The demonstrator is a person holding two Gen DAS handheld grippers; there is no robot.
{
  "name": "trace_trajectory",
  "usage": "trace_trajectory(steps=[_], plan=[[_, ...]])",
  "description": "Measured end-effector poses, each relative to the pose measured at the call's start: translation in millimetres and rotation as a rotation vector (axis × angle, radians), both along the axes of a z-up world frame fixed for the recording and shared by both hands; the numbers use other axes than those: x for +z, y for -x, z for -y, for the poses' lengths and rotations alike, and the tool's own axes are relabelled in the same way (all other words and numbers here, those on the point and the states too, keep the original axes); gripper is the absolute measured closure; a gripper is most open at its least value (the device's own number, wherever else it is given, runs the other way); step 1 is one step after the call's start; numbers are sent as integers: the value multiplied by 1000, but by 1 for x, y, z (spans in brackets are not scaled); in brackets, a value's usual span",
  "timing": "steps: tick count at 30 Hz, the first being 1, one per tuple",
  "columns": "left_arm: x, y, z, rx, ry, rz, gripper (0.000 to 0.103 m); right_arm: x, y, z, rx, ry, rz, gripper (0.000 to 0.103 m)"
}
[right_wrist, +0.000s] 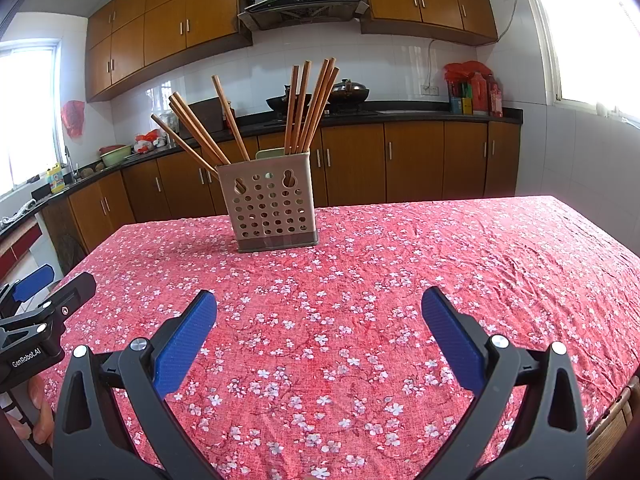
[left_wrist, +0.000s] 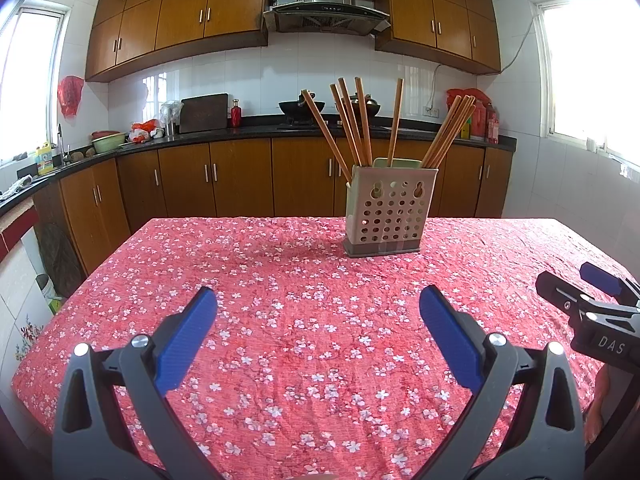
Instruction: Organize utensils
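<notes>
Holding both tools low at the near edge of the table, I have my left gripper (left_wrist: 318, 308) spread wide with nothing between its blue pads (left_wrist: 188, 340), and my right gripper (right_wrist: 319, 310) just as wide and equally empty. Between them and the far side, the red floral tablecloth (left_wrist: 280, 280) carries no loose utensil that I can see. Farther out, right of centre from the left wrist and left of centre from the right, stands the perforated holder (right_wrist: 270, 204) with every wooden chopstick (right_wrist: 316, 104) upright or leaning inside it. I judge the sorting finished, or nearly so: nothing is left to pick up, unless the fanned sticks want straightening
</notes>
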State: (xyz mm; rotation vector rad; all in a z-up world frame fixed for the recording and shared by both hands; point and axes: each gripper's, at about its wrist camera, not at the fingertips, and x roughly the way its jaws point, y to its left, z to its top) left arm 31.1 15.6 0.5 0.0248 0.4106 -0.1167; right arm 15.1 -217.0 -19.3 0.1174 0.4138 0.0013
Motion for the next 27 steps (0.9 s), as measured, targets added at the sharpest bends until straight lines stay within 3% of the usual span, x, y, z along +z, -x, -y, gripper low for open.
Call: trace_trajectory(steps=[27], plan=[[1,-5,-7,-4,-4,-13,4,-2,0,-1,-5,-8,-7,2]])
